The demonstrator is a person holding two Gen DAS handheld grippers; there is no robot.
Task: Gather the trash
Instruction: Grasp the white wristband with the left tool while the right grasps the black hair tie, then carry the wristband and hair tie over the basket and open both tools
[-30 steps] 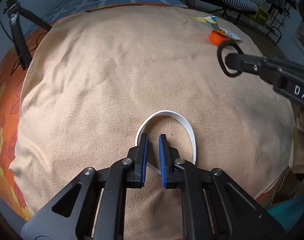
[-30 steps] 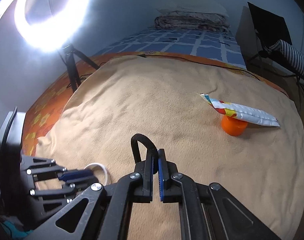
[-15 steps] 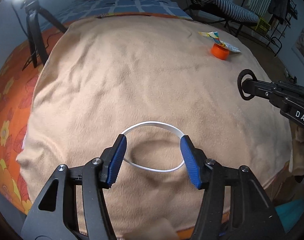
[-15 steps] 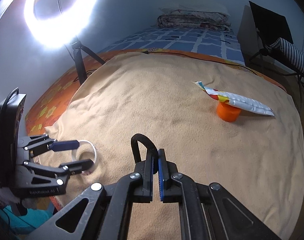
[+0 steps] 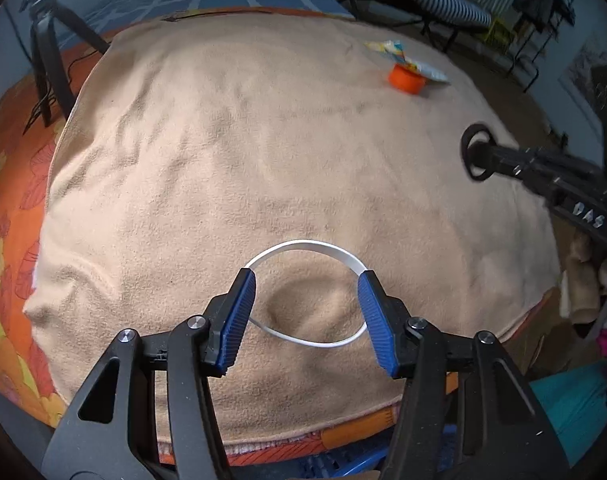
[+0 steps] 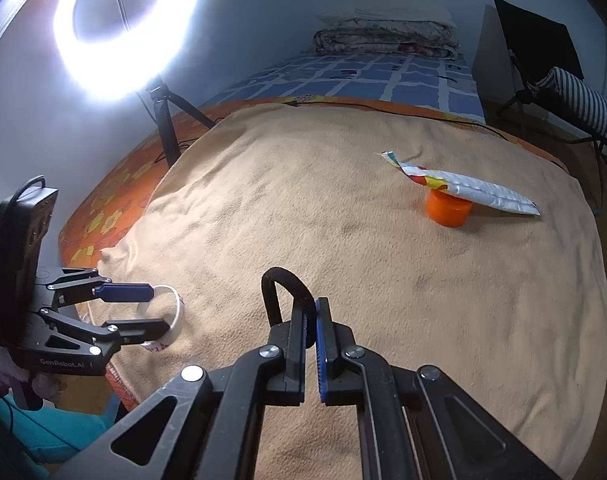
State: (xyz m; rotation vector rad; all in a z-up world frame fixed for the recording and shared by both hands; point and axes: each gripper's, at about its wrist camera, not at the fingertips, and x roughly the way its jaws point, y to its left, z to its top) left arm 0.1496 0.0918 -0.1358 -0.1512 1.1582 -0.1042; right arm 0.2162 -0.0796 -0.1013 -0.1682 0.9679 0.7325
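A thin white plastic ring [image 5: 303, 245] lies on the tan blanket [image 5: 243, 168] near its front edge. My left gripper [image 5: 306, 292] is open, its blue fingers on either side of the ring; it also shows in the right wrist view [image 6: 143, 312], with the ring [image 6: 177, 308] between its fingers. My right gripper [image 6: 310, 320] is shut on a black hair tie [image 6: 281, 280], held above the blanket; the tie shows in the left wrist view [image 5: 477, 158]. An orange cap [image 6: 448, 208] with a colourful wrapper [image 6: 475, 192] on it sits far right.
A lit ring light [image 6: 127, 28] on a tripod [image 6: 165, 120] stands left of the bed. Folded bedding [image 6: 383, 36] lies at the far end. A striped chair [image 6: 583, 104] stands to the right. A teal thing [image 5: 571, 400] sits below the bed's front edge.
My left gripper has opened from nearly shut and now straddles the white ring. My right gripper, holding the hair tie, has drawn back to the right and away from the ring.
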